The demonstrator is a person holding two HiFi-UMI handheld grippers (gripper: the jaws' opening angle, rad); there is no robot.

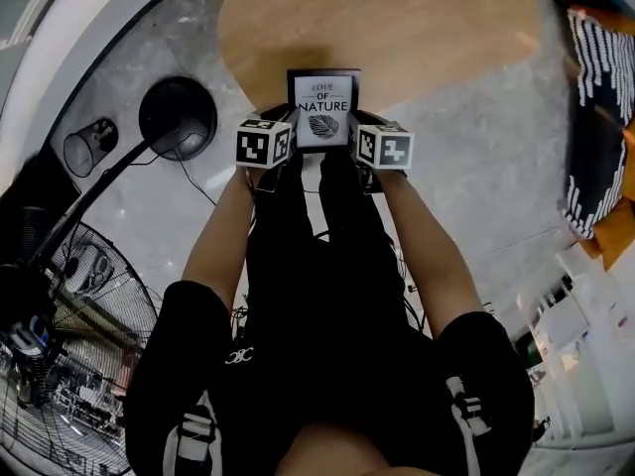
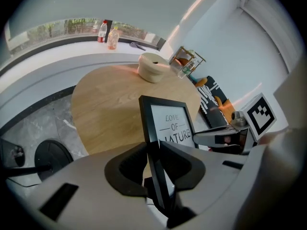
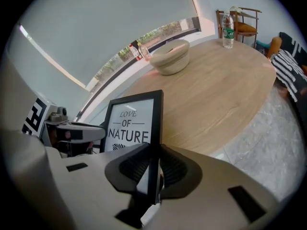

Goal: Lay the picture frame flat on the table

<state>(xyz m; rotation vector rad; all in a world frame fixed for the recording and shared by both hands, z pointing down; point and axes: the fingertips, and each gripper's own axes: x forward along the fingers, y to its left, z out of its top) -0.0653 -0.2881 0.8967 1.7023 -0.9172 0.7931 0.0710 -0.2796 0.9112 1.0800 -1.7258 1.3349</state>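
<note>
Two clamps: left gripper (image 2: 154, 157) and right gripper (image 3: 152, 164) pinch black rectangular picture frame (image 1: 323, 107).
Advice: lower evenly onto round wooden table (image 1: 427, 38) beyond jaws.

Matt black picture frame (image 1: 323, 110), wooden table (image 1: 427, 38)

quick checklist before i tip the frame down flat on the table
1. Left gripper shut on the picture frame, on its left edge: ok.
2. Right gripper shut on the frame's right edge: ok.
3. Frame held upright and level, print toward the person: ok.
4. Table bare beyond the frame: ok; bowl and bottle stand far off.
5. Frame fully over the tabletop: cannot tell.
6. Nothing sticking out at the frame's back: cannot tell, back hidden.
</note>
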